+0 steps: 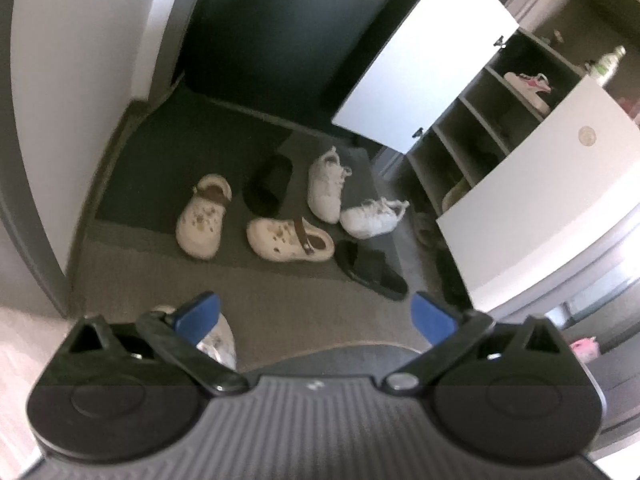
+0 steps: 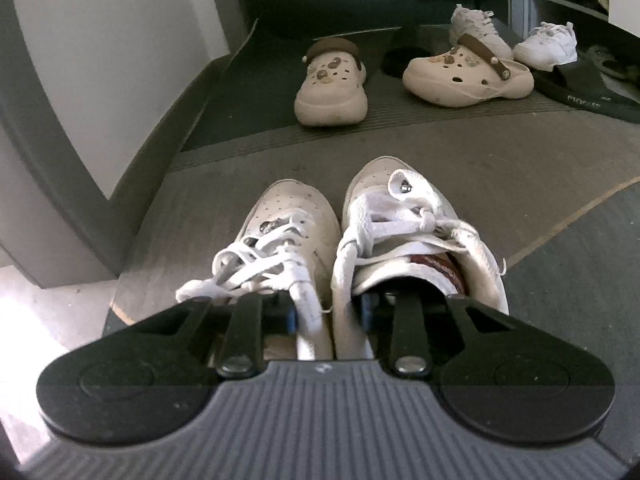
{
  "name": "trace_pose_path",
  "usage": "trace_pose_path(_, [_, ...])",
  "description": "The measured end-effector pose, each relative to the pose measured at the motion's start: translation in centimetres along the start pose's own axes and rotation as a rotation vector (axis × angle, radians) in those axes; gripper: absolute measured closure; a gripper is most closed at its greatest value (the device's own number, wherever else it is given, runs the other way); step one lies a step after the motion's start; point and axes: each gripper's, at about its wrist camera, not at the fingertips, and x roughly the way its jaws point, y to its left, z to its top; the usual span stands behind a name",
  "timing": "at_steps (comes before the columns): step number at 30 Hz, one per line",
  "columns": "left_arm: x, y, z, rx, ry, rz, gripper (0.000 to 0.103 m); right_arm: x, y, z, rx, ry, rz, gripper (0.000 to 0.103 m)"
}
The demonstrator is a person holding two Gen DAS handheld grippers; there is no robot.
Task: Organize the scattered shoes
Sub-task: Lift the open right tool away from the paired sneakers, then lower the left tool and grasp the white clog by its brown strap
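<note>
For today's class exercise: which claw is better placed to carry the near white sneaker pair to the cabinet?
Right. The right claw already pinches both sneakers by their inner collars; the left claw hangs open and empty.

A grey ribbed mat [image 1: 280, 280] covers the floor of the entryway, with a darker mat [image 1: 192, 152] beyond it before a dark door [image 1: 280, 40]. At the right stands a white cabinet [image 1: 540, 208] with one door [image 1: 424, 60] swung open, baring grey shelves [image 1: 476, 116]. A bottle [image 1: 608, 62] stands on top of the cabinet, a round sticker [image 1: 587, 135] marks its white front, and a white wall with a grey frame [image 2: 60, 140] rises at the left.
</note>
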Motion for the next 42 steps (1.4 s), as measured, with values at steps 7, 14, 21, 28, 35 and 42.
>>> trace_pose_path(7, [-0.2, -0.1, 0.9, -0.015, -0.041, 0.044, 0.0, 0.2, -0.8, 0.6, -0.037, 0.063, 0.07, 0.067])
trace_pose_path(14, [-0.3, -1.5, 1.0, 0.034, -0.084, 0.094, 0.0, -1.7, -1.9, 3.4, -0.007, 0.203, 0.14, 0.06])
trace_pose_path(21, [0.3, -3.2, 1.2, 0.083, -0.095, 0.136, 0.0, -9.3, -3.7, 8.5, -0.031, 0.15, 0.217, 0.06])
trace_pose_path(28, [2.1, -4.8, 0.5, 0.13, -0.055, 0.142, 0.0, -20.6, -6.4, 14.1, -0.011, 0.077, 0.107, 0.061])
trace_pose_path(35, [3.9, -4.5, -0.2, 0.128, -0.005, 0.154, 0.0, -31.6, -9.3, 20.2, 0.103, -0.041, -0.01, 0.046])
trace_pose_path(42, [5.6, -4.4, -0.2, 0.239, -0.046, 0.256, 0.0, -37.8, -10.6, 23.0, 0.194, -0.142, 0.12, 0.037])
